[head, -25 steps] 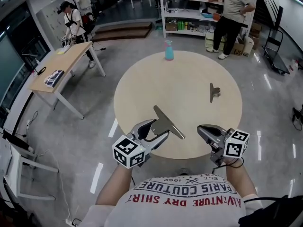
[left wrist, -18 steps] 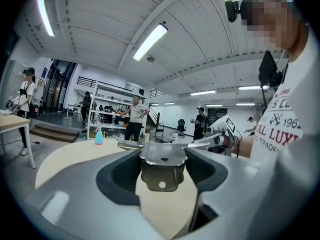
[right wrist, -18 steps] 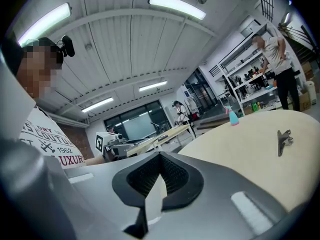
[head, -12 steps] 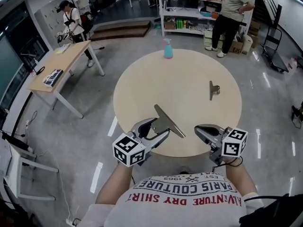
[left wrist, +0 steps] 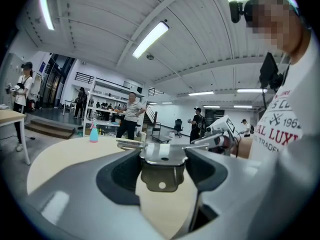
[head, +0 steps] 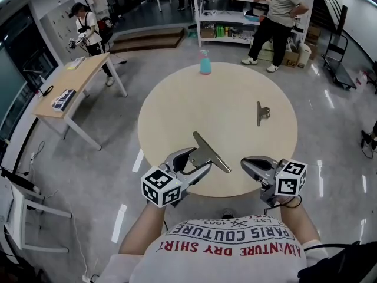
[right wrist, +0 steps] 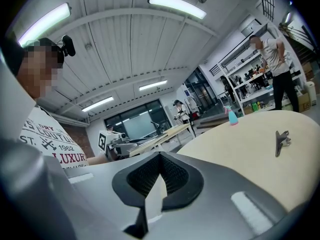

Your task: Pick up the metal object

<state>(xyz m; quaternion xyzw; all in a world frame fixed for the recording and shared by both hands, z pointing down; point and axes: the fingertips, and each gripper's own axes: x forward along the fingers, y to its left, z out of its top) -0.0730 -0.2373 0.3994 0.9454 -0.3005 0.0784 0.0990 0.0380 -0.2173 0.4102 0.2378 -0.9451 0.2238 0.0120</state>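
My left gripper (head: 199, 158) is shut on a flat metal bracket (head: 210, 152), held above the near edge of the round beige table (head: 218, 105). In the left gripper view the bracket (left wrist: 161, 170) spans the gap between the jaws of the left gripper (left wrist: 162, 153), with its holed tab hanging down. A second metal object (head: 261, 112), a small clip-like piece, lies on the table's right side, also visible in the right gripper view (right wrist: 281, 142). My right gripper (head: 250, 163) hovers at the table's near right edge. Its jaws (right wrist: 160, 157) are shut with nothing between them.
A blue spray bottle (head: 205, 62) stands at the table's far edge. A wooden desk (head: 73, 81) is to the left, with a person (head: 86, 25) beside it. Beyond the table are white shelves (head: 227, 16) and another person (head: 277, 16).
Both grippers keep their places and the left one keeps its hold on the bracket. The head view has shifted a little, and the person at the shelves has stepped left.
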